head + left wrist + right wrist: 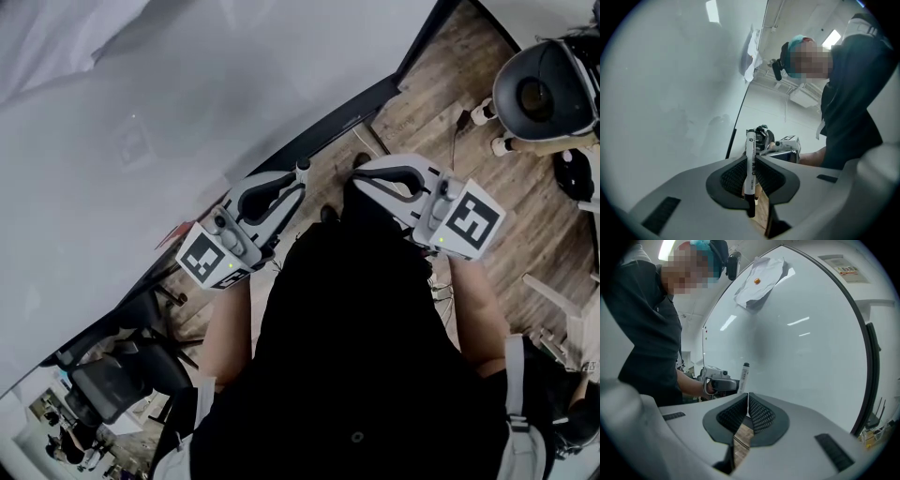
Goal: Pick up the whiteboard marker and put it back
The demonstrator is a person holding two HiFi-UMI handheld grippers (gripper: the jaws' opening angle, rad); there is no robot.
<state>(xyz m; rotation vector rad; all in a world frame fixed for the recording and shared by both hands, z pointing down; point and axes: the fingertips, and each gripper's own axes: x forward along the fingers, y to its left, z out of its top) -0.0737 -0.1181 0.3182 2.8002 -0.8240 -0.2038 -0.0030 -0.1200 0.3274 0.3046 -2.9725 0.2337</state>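
A white whiteboard marker (750, 164) with a black cap stands upright between the pads of my left gripper (751, 158), which is shut on its lower half. In the right gripper view the same marker (744, 377) sticks up from the left gripper (723, 384), close to the whiteboard (797, 343). My right gripper (748, 401) is shut with nothing between its pads. In the head view the left gripper (302, 171) and the right gripper (359, 174) are held side by side at waist height, both pointing towards the whiteboard (141, 141).
A sheet of paper (759, 280) is pinned high on the board by a small orange magnet. The board's black frame (319, 131) meets the wooden floor (525, 206). An office chair (112, 380) stands at lower left. A round dark device on white feet (544, 89) is at upper right.
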